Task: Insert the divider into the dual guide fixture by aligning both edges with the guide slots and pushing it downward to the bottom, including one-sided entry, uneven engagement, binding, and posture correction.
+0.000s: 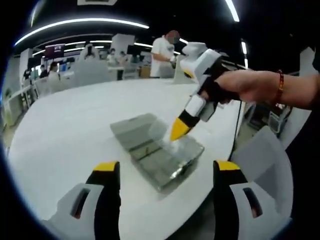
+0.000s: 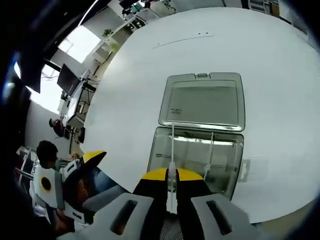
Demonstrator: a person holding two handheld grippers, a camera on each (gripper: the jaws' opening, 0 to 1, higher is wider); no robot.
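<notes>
Pinching a thin clear divider (image 2: 171, 172), right tool (image 2: 171, 176) overhangs box (image 2: 200, 150).

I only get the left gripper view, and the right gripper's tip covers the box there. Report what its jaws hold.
Observer: The right gripper is shut on a thin translucent plastic divider, seen edge-on and reaching into the open clear plastic box.
Operator: Say whether anything else stands in that box.
Observer: A second thin upright strip, seemingly another divider, stands beside the held one, apart from it.
</notes>
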